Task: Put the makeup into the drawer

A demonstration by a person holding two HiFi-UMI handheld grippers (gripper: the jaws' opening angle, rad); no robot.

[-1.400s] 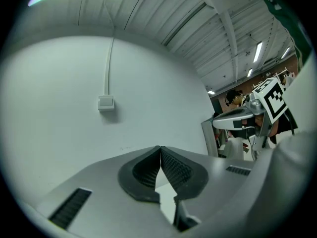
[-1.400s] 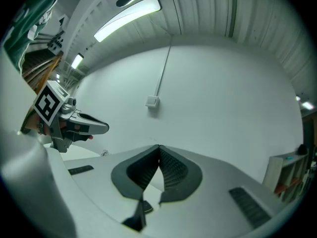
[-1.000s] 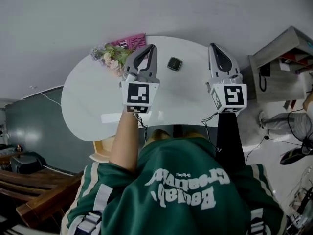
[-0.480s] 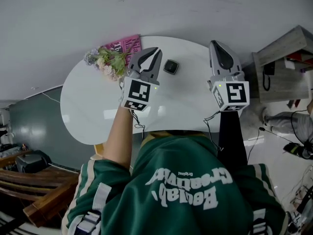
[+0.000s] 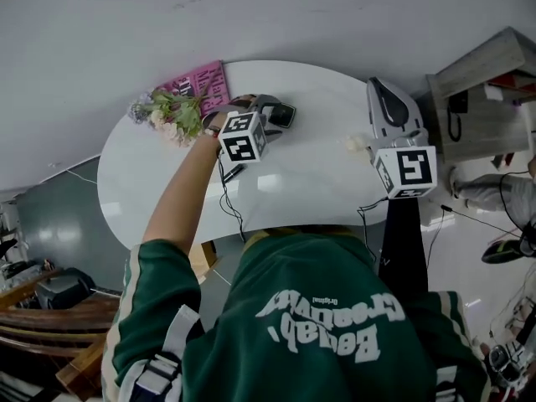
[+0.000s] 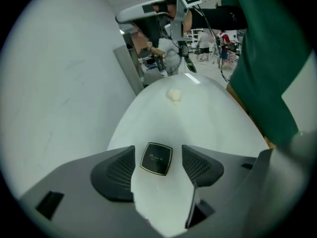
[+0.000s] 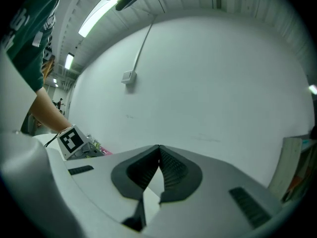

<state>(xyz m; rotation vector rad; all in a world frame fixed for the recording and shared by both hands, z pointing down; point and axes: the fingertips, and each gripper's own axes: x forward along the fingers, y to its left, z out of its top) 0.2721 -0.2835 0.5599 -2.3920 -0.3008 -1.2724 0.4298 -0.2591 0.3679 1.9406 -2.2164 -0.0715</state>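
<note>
Two grippers are in the person's hands above a white oval table (image 5: 159, 187). The left gripper (image 6: 157, 151) points down at the table. Its jaws have just been opening and now stand wide apart. Between the tips of its pads (image 6: 116, 171) lies the makeup compact (image 6: 156, 158), flat on the table. It is a black square case with a thin gold edge. We see bare table on both sides of it, so neither pad touches it. There is a small line of gold script on its lid, but it is too fine for us to read.

Farther ahead of the left gripper, well beyond the compact, a small cream lump (image 6: 174, 94) sits on the table.

In the head view, a bunch of flowers (image 5: 163, 111) and a pink booklet (image 5: 201, 82) lie just beside the left gripper, on its outer side. The booklet has dark print that we cannot make out.

The right gripper (image 7: 159, 148) is held about level, well apart from the compact. Its jaws are pressed together with nothing between them. Each gripper carries a marker cube (image 5: 243, 137) with black-and-white square patterns.

The person wears a green sweatshirt (image 5: 318, 333) with white lettering that is upside down to the head camera. One word looks like "Beulah"; of the other we are not sure.
</note>
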